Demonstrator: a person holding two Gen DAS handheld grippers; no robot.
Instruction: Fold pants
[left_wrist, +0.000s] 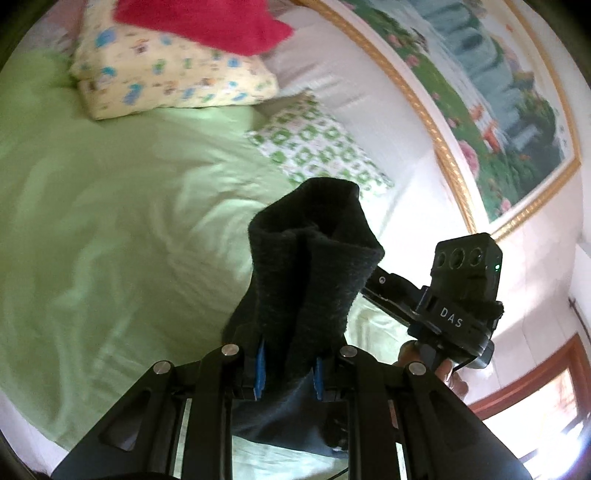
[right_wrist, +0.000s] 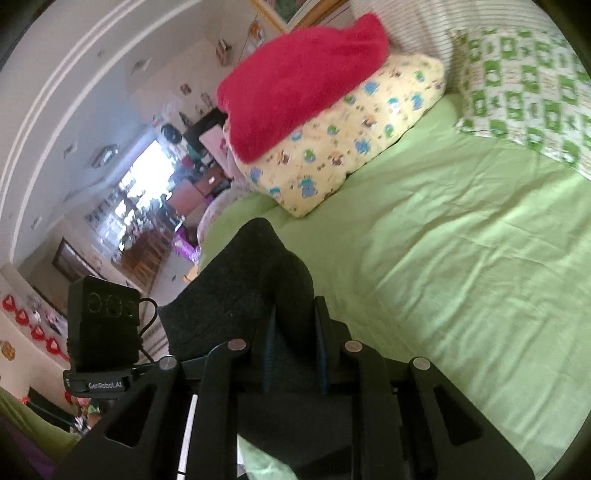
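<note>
Green bedsheet (left_wrist: 110, 229) covers the whole bed, wrinkled and bare across its middle, and both tools hang above it with dark cloth between their fingers.

Left gripper (left_wrist: 288, 373) is clamped on a bunched fold of the black pants (left_wrist: 306, 266); the fabric stands up from the blue-padded fingers (left_wrist: 260, 369) toward twelve o'clock, lifted off the sheet. At three o'clock from it sits the right gripper (left_wrist: 380, 284), its tips buried in the same cloth, with the person's hand (left_wrist: 448, 373) gripping the handle beneath.

Seen from the right wrist, that gripper (right_wrist: 295, 332) is likewise closed on the pants (right_wrist: 240, 284), which mound up toward eleven o'clock and spill down under the frame. The left tool's camera block (right_wrist: 103, 321) shows at nine o'clock.

Farther out, a yellow cartoon-print pillow (right_wrist: 351, 140) lies at twelve o'clock with a red blanket (right_wrist: 295, 81) folded on top of it. A green-and-white checked pillow (right_wrist: 528, 92) rests at two o'clock against the white headboard (left_wrist: 332, 81). On the wall hangs a gold-framed painting (left_wrist: 491, 92).
</note>
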